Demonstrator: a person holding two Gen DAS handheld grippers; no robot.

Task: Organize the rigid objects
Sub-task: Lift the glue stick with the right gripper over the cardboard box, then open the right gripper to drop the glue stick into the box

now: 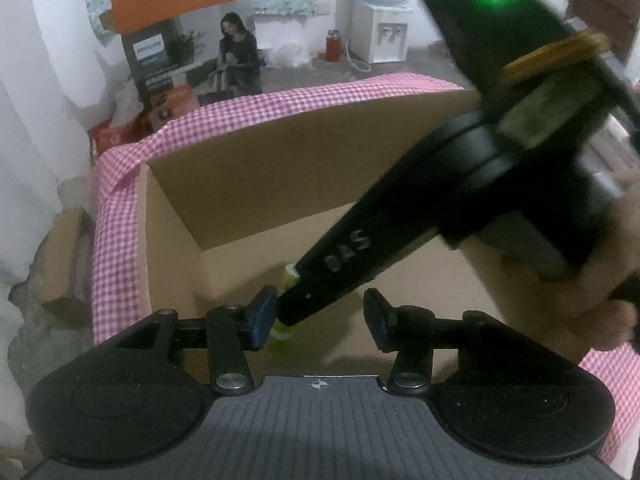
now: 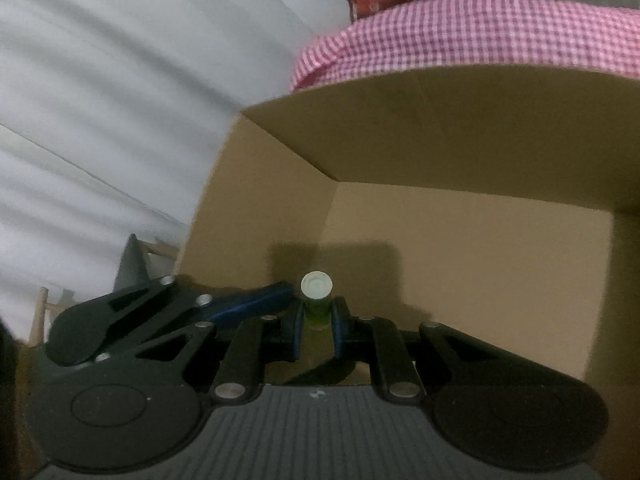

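Pinching a green bottle point(image 2: 317, 311), the right claw point(image 2: 316, 330) tilts into the cardboard box point(image 2: 460, 128); the left claw point(image 1: 320, 318) gapes beside it.

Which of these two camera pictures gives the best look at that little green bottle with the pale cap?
The right wrist view: the green bottle sits centred, cap towards the camera, pinched between the pads of the right hand-held gripper above the cardboard box. The left wrist view shows only blurred green slivers behind the other gripper's black body.
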